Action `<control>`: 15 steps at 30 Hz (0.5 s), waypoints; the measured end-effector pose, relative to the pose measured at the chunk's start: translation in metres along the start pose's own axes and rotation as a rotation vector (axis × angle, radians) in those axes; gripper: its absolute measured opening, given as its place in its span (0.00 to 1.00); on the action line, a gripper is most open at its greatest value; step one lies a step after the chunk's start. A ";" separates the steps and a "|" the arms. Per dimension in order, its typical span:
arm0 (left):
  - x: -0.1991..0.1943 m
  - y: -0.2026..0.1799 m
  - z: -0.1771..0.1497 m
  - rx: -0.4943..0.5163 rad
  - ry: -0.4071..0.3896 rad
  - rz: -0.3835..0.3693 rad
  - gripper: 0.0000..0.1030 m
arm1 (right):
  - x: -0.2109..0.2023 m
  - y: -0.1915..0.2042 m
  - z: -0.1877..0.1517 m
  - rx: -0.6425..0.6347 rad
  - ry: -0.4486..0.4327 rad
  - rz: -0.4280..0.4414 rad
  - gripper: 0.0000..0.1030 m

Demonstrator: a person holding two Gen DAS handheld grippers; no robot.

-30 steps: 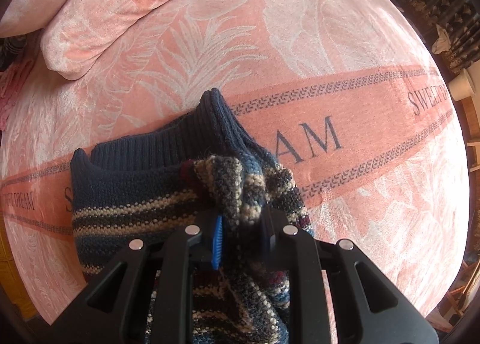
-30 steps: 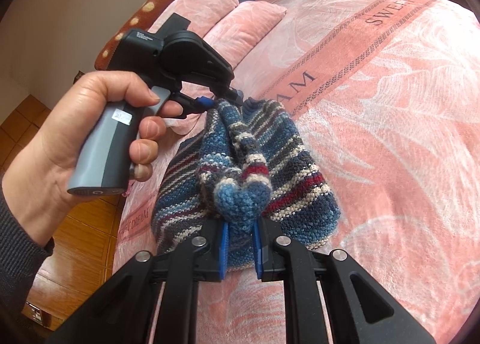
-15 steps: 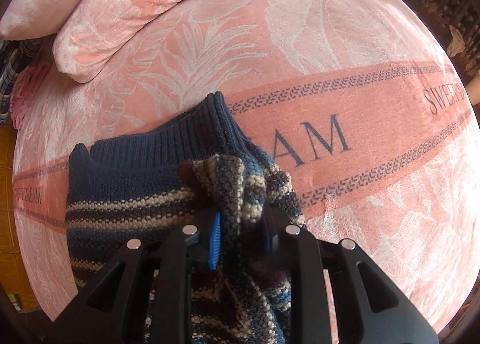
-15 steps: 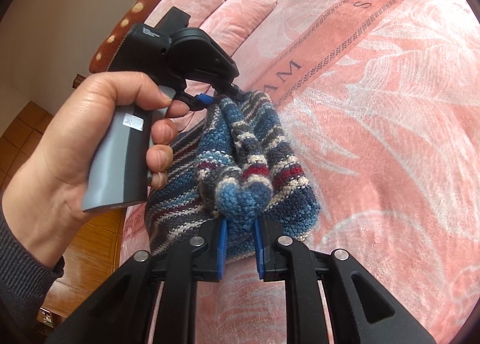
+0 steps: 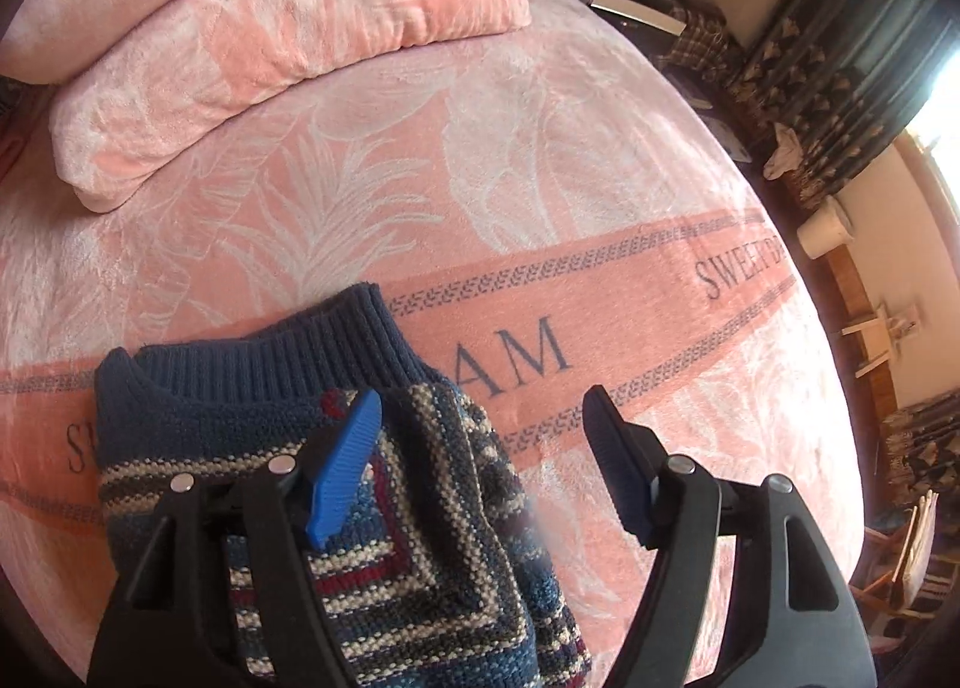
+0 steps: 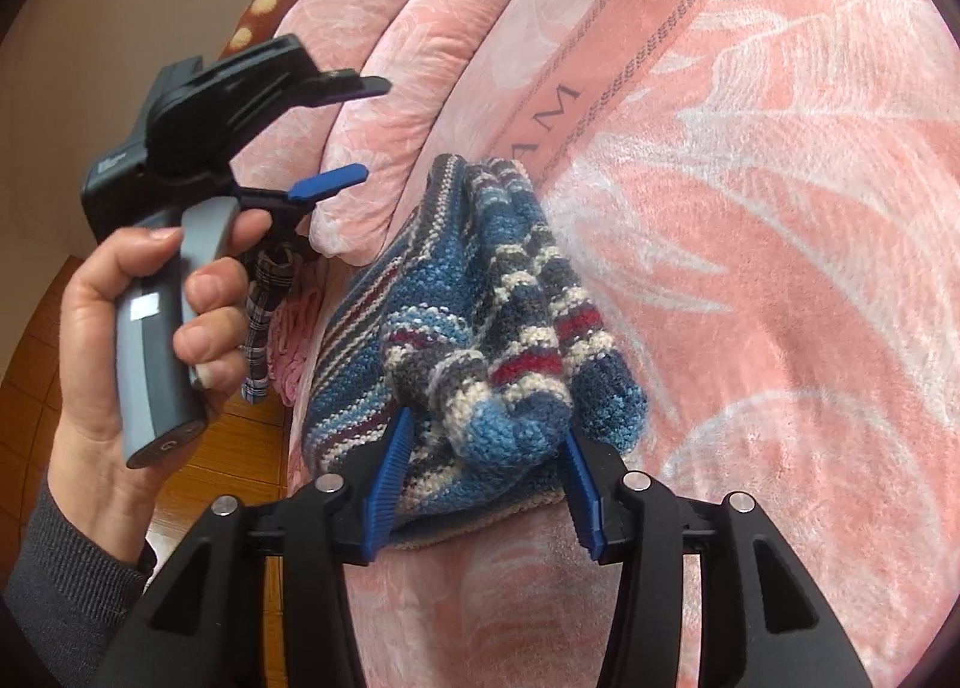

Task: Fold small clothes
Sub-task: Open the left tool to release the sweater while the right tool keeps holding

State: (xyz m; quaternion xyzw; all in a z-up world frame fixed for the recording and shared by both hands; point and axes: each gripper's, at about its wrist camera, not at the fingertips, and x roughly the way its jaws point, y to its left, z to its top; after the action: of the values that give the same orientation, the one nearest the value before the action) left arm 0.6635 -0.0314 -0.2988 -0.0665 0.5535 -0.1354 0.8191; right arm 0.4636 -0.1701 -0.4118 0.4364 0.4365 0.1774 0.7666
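The striped knit sweater (image 5: 432, 514) lay bunched on the pink blanket (image 5: 540, 196), navy collar toward the pillows (image 5: 270, 45). Left gripper (image 5: 486, 466) hung wide open above it, holding nothing. Right gripper (image 6: 486, 472) gaped too, sweater fold loose between its fingers.

Both wrist views look closely down at one sweater (image 5: 420, 508).

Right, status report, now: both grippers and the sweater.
Left gripper open, off the cloth. Right gripper open, fold of striped sweater between its fingers. Sweater bunched on pink blanket. Nothing in the way.
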 end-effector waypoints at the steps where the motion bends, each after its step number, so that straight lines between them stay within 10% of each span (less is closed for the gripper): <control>1: -0.012 0.004 -0.001 0.012 -0.007 -0.028 0.70 | 0.001 -0.002 0.000 0.015 -0.002 0.011 0.57; 3: -0.036 0.016 -0.010 0.047 -0.024 -0.065 0.72 | 0.005 -0.007 0.001 0.040 0.006 0.032 0.55; 5: -0.055 0.031 -0.026 0.064 -0.041 -0.092 0.73 | 0.008 -0.007 0.001 0.029 0.016 0.036 0.18; 7: -0.065 0.049 -0.045 0.051 -0.019 -0.133 0.72 | 0.002 -0.010 0.003 0.056 -0.008 0.041 0.13; 15: -0.055 0.102 -0.124 -0.027 0.077 -0.284 0.71 | -0.016 -0.009 0.010 0.061 0.054 0.018 0.24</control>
State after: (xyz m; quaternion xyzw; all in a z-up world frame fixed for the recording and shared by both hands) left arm 0.5447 0.0877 -0.3232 -0.1499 0.5712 -0.2450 0.7689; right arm 0.4622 -0.1907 -0.4082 0.4587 0.4582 0.1826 0.7392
